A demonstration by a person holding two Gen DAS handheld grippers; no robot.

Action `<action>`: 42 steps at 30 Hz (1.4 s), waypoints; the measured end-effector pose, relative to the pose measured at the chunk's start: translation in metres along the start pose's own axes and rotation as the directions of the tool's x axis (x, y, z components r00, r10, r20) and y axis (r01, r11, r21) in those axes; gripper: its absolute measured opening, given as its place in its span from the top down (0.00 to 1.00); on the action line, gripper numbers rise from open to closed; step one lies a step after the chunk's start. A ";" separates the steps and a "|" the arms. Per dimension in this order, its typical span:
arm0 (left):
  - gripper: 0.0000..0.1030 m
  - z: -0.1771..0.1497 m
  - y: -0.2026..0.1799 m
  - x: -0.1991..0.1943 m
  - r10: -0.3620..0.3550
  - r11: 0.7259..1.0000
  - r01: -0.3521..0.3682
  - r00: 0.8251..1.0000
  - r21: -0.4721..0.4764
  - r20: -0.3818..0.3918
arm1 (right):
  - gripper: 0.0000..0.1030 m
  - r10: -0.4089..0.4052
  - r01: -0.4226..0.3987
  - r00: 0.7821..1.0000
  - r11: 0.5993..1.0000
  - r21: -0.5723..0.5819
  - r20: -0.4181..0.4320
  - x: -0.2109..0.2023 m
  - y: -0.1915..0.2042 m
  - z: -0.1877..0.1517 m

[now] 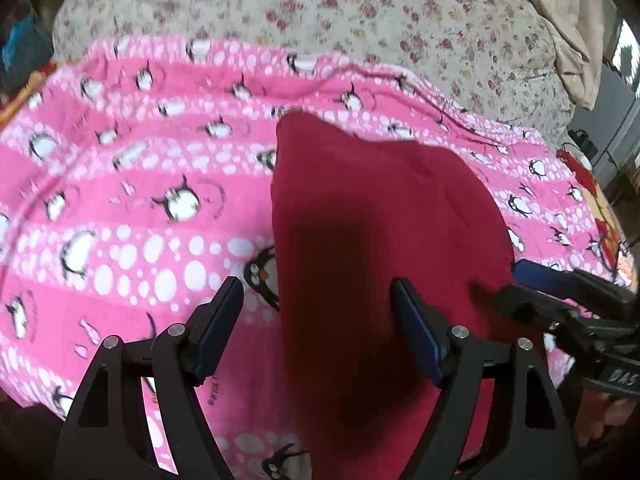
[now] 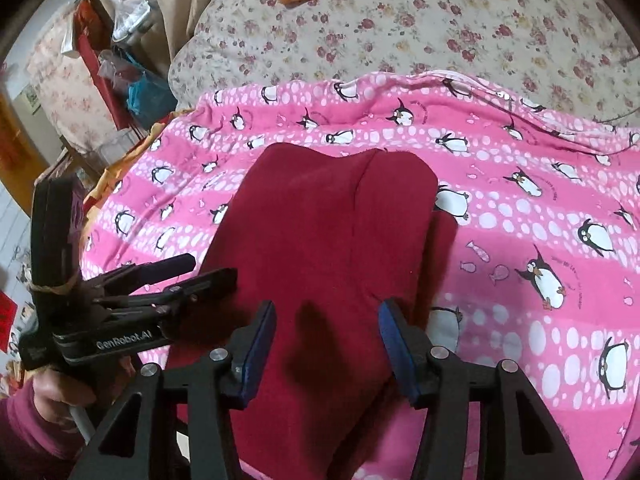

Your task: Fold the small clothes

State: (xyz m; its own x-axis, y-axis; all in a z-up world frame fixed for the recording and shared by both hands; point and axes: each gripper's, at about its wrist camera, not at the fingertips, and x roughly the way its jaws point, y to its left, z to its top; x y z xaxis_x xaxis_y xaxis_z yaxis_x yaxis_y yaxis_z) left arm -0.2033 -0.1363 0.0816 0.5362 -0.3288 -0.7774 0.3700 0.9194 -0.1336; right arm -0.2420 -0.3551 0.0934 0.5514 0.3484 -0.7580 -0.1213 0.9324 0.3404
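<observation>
With both claws, left [image 1: 318, 308] and right [image 2: 327, 336], gaping empty over the red garment [image 2: 320, 240], its fold may spring loose.

Left claw [image 1: 318, 292] of matte black angular linkage arms, silver round pivot screws, dark blue pads [image 1: 416, 332], right claw [image 2: 327, 318] built alike, white "GenRobot.AI" lettering along the left claw's side, twine wrapped round its upright black housing, maroon sleeve [image 2: 24, 436] at near left
</observation>
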 end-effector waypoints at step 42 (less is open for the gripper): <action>0.25 -0.030 -0.012 -0.112 0.157 0.984 -0.176 0.944 0.039 0.290 | 0.20 -0.223 0.238 0.932 0.971 -0.018 0.287 -0.093 0.069 -0.032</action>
State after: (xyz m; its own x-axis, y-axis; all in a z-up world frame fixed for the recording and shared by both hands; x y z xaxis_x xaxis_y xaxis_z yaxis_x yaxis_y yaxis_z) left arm -0.2906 -0.1040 0.1521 0.7843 -0.2285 -0.5768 0.2991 0.9538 0.0289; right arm -0.3279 -0.3200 0.1700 0.7777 0.0892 -0.6223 -0.0011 0.9901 0.1405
